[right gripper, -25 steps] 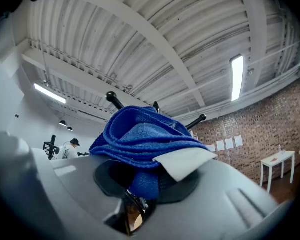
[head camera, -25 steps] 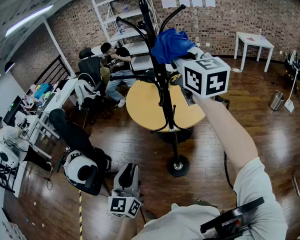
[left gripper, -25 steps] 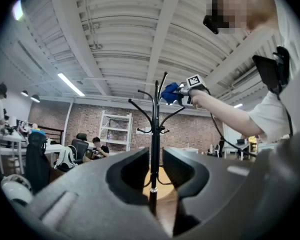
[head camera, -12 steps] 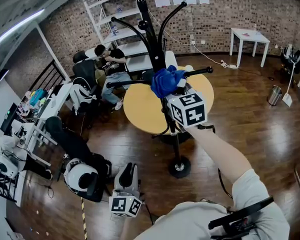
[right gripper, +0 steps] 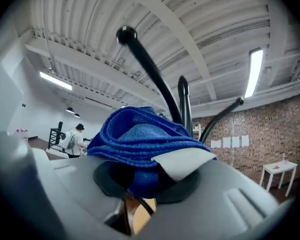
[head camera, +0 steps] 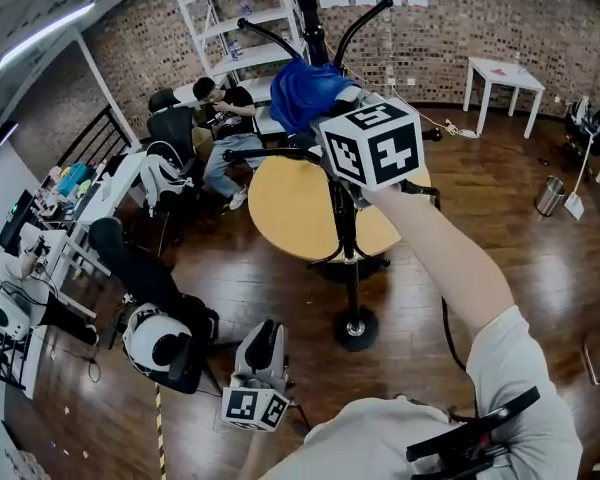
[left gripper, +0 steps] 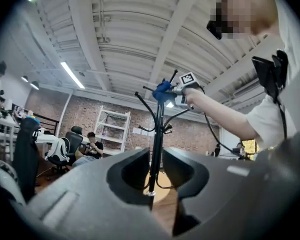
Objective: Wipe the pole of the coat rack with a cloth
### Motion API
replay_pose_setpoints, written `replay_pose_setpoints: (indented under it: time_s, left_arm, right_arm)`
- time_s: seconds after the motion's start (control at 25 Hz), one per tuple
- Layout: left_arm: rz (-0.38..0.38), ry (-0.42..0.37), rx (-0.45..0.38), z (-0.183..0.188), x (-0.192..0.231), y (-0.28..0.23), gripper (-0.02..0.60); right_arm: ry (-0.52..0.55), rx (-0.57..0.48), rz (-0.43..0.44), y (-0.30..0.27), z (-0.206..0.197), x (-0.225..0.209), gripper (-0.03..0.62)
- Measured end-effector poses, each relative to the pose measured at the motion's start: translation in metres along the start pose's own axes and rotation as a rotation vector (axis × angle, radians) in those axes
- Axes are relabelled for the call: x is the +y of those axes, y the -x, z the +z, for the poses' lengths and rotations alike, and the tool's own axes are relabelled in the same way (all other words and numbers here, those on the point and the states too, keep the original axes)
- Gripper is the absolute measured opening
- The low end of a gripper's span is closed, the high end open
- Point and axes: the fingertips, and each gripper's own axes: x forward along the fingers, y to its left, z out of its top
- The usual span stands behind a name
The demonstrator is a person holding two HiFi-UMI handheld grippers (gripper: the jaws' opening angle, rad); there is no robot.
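Observation:
The black coat rack pole (head camera: 346, 230) rises from a round base (head camera: 357, 329) on the wood floor, its curved hooks at the top. My right gripper (head camera: 340, 108), with its marker cube, is shut on a blue cloth (head camera: 303, 90) pressed against the upper pole just under the hooks. In the right gripper view the cloth (right gripper: 140, 136) bulges out over my right gripper (right gripper: 146, 176), with the pole (right gripper: 184, 101) right behind it. My left gripper (head camera: 263, 346) hangs low near the floor, shut and holding nothing. In its own view my left gripper (left gripper: 155, 176) faces the distant pole (left gripper: 157, 134) and cloth (left gripper: 162, 90).
A round yellow table (head camera: 285, 208) stands just behind the rack. A white shelf unit (head camera: 242, 30) and a seated person (head camera: 223, 118) are farther back. Office chairs (head camera: 160, 340) and desks crowd the left. A small white table (head camera: 504, 75) and a bin (head camera: 552, 199) are at right.
My right gripper slid the blue cloth down the pole, then back up to just under the hooks. The left gripper has stayed low and shut.

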Motion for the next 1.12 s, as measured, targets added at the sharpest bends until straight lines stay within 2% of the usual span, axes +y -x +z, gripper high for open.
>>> replay_pose_setpoints:
  time_s: [0.12, 0.24, 0.36, 0.44, 0.52, 0.64, 0.72, 0.88, 1.12]
  left_arm:
    - [0.031, 0.011, 0.009, -0.011, 0.010, 0.013, 0.075]
    - [0.040, 0.019, 0.030, -0.022, 0.017, 0.019, 0.075]
    - [0.014, 0.023, 0.049, -0.026, 0.009, 0.011, 0.075]
    - [0.006, 0.025, 0.054, -0.021, 0.004, 0.003, 0.075]
    - [0.010, 0.027, 0.065, -0.014, 0.000, -0.004, 0.075]
    - [0.015, 0.015, 0.081, -0.013, -0.002, -0.008, 0.075]
    - [0.009, 0.006, 0.098, -0.016, -0.007, -0.015, 0.075]
    - [-0.046, 0.022, 0.109, -0.018, -0.030, -0.026, 0.075]
    - [-0.021, 0.032, 0.119, -0.020, -0.056, -0.025, 0.075]
  right_arm:
    - [0.060, 0.145, -0.021, -0.003, -0.081, 0.000, 0.092]
    - [0.072, 0.169, -0.008, -0.005, -0.134, 0.008, 0.091]
    - [0.082, 0.054, 0.015, 0.009, -0.122, 0.015, 0.092]
    - [0.065, -0.050, 0.026, 0.045, -0.102, 0.018, 0.092]
    - [0.029, -0.095, 0.026, 0.093, -0.105, 0.020, 0.092]
    - [-0.047, -0.021, -0.004, 0.141, -0.166, 0.010, 0.092]
    - [-0.070, -0.002, 0.003, 0.138, -0.196, -0.006, 0.092]
    - [-0.027, 0.015, 0.072, 0.093, -0.198, -0.026, 0.092]
    - [-0.062, 0.067, 0.090, 0.048, -0.233, -0.035, 0.092]
